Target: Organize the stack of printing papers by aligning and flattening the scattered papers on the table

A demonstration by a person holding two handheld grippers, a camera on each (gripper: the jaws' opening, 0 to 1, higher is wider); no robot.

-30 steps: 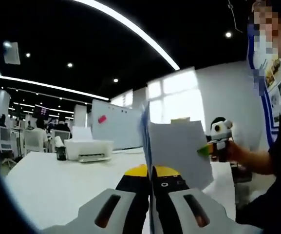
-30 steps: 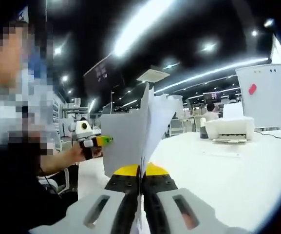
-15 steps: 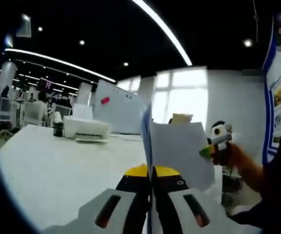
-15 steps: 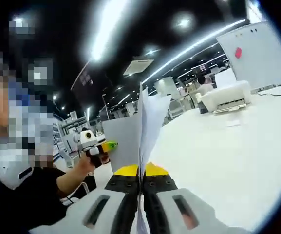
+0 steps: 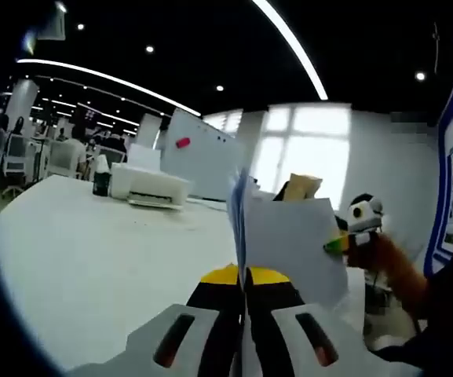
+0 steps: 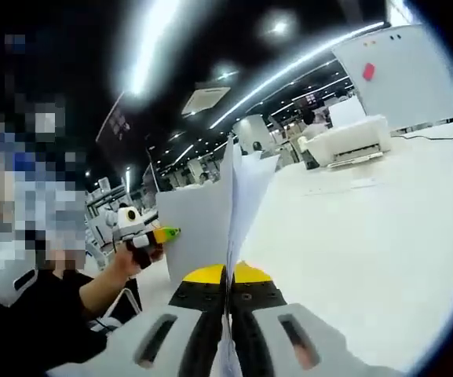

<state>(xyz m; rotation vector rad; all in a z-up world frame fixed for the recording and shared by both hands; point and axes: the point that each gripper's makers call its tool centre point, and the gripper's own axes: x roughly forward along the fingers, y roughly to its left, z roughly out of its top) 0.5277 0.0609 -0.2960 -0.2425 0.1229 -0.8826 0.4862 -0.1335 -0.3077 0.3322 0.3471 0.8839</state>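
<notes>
A stack of white printing papers (image 5: 289,243) stands on edge, lifted off the white table (image 5: 93,267). My left gripper (image 5: 243,276) is shut on one side of the stack. In the right gripper view the same papers (image 6: 218,216) rise edge-on between the yellow-tipped jaws of my right gripper (image 6: 228,275), which is shut on the opposite side. Each view catches the other gripper at the far edge of the sheets: the right one (image 5: 344,242) held by a hand, and the left one (image 6: 151,236) likewise.
A white printer (image 5: 149,188) and a dark bottle (image 5: 100,182) stand at the far end of the table, with a whiteboard (image 5: 199,157) behind. The printer (image 6: 348,141) also appears in the right gripper view. A person's arm (image 6: 93,287) and body are close by.
Both cameras have swung and tilted a little with the hands; the printer shifts in both views. The papers stay clamped upright between both grippers.
</notes>
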